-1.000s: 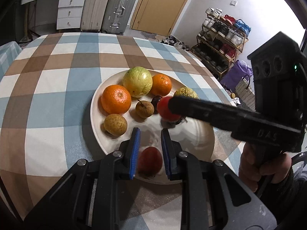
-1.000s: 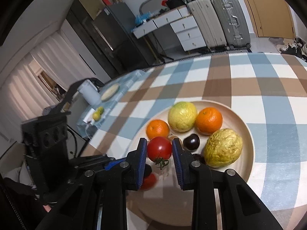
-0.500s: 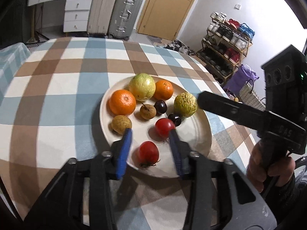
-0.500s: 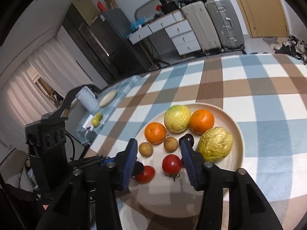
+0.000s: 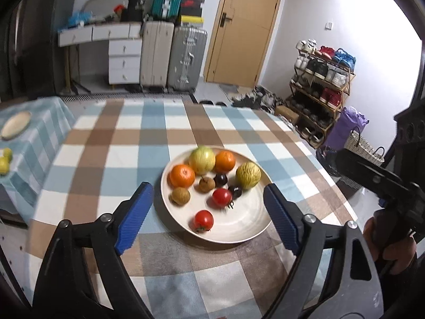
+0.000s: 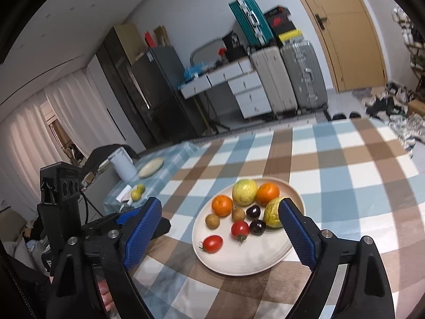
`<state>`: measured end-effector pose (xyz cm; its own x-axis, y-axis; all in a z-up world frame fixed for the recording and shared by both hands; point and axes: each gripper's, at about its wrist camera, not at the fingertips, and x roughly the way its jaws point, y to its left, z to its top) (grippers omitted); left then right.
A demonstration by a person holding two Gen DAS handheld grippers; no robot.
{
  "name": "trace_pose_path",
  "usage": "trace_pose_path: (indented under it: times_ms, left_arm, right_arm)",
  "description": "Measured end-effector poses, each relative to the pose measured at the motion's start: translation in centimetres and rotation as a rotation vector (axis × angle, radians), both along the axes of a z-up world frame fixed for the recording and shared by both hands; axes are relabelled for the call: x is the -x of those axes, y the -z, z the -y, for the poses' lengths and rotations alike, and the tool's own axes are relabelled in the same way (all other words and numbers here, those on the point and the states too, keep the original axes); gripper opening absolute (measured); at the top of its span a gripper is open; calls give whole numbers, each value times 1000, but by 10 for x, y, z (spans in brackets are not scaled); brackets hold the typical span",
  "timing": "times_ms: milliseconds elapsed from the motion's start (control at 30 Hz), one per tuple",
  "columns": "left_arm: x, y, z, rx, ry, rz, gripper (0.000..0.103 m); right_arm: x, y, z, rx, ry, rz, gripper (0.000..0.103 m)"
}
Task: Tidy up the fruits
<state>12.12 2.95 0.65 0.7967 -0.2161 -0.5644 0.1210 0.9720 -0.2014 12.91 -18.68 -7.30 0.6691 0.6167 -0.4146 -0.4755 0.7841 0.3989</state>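
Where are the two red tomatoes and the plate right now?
Near tomato [image 5: 203, 220], left wrist view, middle of its red skin.
Far tomato [image 5: 222, 197], left wrist view, centre of the fruit.
Plate [image 5: 247, 228], left wrist view, bare inner surface near the front rim.

surface: table [image 5: 111, 159] under blue, brown and white checked cloth, filling mid-frame | on it: round cream plate [image 5: 247, 228] of fruit, centre-right | second surface: side table [image 5: 39, 133] at far left, teal checked cloth | on it: empty plate [image 5: 16, 125], two yellow-green fruits [image 5: 5, 160]

A home: suitcases [image 5: 172, 55]; shoe rack [image 5: 322, 79]; checked tablecloth [image 5: 111, 156]
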Motion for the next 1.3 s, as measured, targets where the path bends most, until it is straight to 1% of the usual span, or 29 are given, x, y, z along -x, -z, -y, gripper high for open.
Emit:
trace_pose_path:
  times_ms: [67,133,200,267,400,567,667,767,933,1033,1133,1300]
  left_arm:
    - [10,-10,2,-15,-8,24,87]
    - [18,-18,3,-25,-17,50,92]
    - [30,-28,4,-33,-30,84,102]
    - [44,-39,5,-39,-43,137,102]
    - [66,-54,6,-64,-61,212,102]
    - [92,-68,3,-62,-80,283,102]
    - [107,-74,3,-87,-92,325,102]
    - [115,-74,2,-123,-108,355,102]
    - [125,-63,-9,-110,-161,369,102]
    - [129,-53,-13,-122,-192,386,102]
    - [127,-41,-19,-118,-210,398,102]
    - [119,-17,-27,-118,-222,389,102]
  right_arm:
    - [11,-8,4,-7,17,42,101]
    - [24,-17,8,-14,31,90,102]
    - [36,-25,10,-10,44,129,103]
    - [49,-33,12,-4,56,174,103]
    - [70,-44,15,16,78,248,103]
    - [92,-50,17,35,111,338,103]
    - [104,-51,17,50,134,386,103]
    - [115,-53,18,70,156,428,103]
    - [126,-49,19,81,193,483,103]
    - [133,-44,19,99,205,517,103]
    - [139,-37,20,118,222,559,103]
    - [138,-20,16,187,264,575,103]
